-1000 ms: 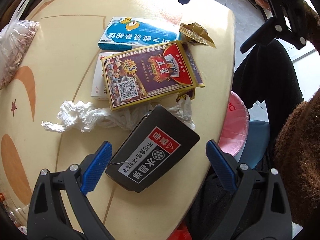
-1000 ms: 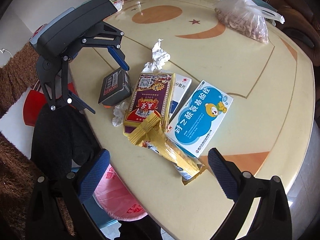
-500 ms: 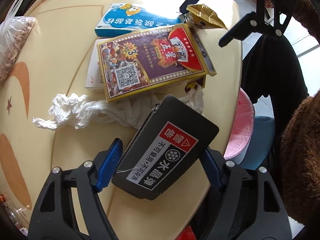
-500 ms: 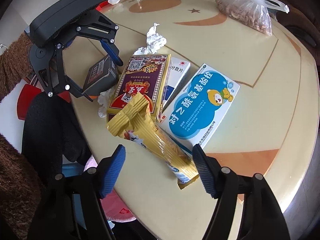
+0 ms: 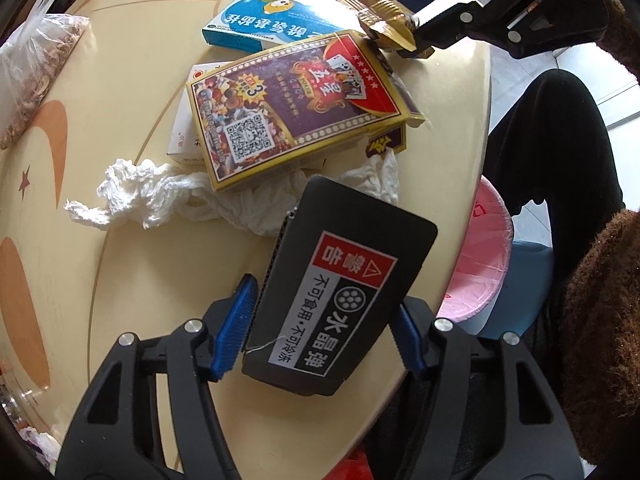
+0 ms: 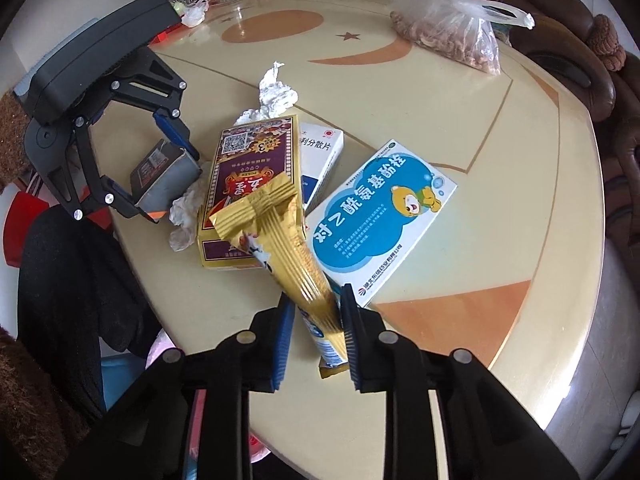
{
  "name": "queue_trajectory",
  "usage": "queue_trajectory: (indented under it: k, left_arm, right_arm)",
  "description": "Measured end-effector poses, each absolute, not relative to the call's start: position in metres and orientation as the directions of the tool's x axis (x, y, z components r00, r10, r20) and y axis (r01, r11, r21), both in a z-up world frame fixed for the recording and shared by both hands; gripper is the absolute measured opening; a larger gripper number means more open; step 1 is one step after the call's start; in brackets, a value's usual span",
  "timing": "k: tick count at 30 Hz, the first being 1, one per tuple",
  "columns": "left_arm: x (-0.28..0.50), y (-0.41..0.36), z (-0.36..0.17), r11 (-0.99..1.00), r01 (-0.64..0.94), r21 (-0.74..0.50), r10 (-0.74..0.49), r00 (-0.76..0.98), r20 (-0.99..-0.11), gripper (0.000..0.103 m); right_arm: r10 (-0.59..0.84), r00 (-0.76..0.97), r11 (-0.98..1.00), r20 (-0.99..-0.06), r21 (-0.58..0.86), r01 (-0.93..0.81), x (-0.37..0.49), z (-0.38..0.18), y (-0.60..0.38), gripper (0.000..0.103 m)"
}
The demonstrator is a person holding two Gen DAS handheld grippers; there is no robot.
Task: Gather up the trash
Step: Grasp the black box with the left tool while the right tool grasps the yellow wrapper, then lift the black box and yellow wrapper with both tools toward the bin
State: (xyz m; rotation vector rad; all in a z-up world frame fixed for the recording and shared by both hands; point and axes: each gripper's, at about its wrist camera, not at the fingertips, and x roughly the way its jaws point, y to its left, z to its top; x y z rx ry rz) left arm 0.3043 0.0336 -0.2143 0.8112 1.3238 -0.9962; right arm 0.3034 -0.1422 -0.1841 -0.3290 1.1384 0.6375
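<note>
Black plastic identifies the flat box [image 5: 340,292] now clamped between the blue pads of the left gripper [image 5: 324,328], whose jaws have just been closing; a second ago they stood wide either side of it. In this left wrist view the box sits near the table [image 5: 80,208] edge, over crumpled tissue [image 5: 152,196], with a pink-lined bin [image 5: 480,256] below that edge.

In the right wrist view, the right gripper [image 6: 316,340] is seen closed on the gold wrapper [image 6: 288,240], its jaws having just been closing too. Both pieces are judged ready for transfer. A purple box [image 6: 248,188], a blue box [image 6: 380,220] and a bag of nuts [image 6: 452,36] lie on the cream table, sofas beyond its far edge.
</note>
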Motion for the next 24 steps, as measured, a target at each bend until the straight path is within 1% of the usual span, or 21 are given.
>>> queue_trajectory:
  k: [9, 16, 21, 24]
  left_arm:
    - [0.297, 0.044, -0.204, 0.468, 0.881, -0.066, -0.159, 0.010, -0.987, 0.063]
    - [0.295, 0.059, -0.189, 0.551, 0.833, -0.047, -0.183, 0.066, -0.981, 0.063]
    - [0.300, 0.071, -0.173, 0.632, 0.774, -0.043, -0.210, 0.118, -0.971, 0.063]
    - [0.297, 0.078, -0.161, 0.661, 0.749, -0.045, -0.229, 0.144, -0.963, 0.063]
  right_arm:
    - [0.311, 0.291, 0.859, -0.905, 0.136, -0.494, 0.291, -0.182, -0.157, 0.016]
    - [0.317, 0.301, 0.888, -0.899, 0.170, -0.428, 0.285, -0.178, -0.164, 0.016]
    - [0.321, 0.328, 0.897, -0.889, 0.174, -0.405, 0.282, -0.165, -0.166, 0.016]
    - [0.307, 0.356, 0.904, -0.882, 0.154, -0.399, 0.277, -0.152, -0.165, 0.016]
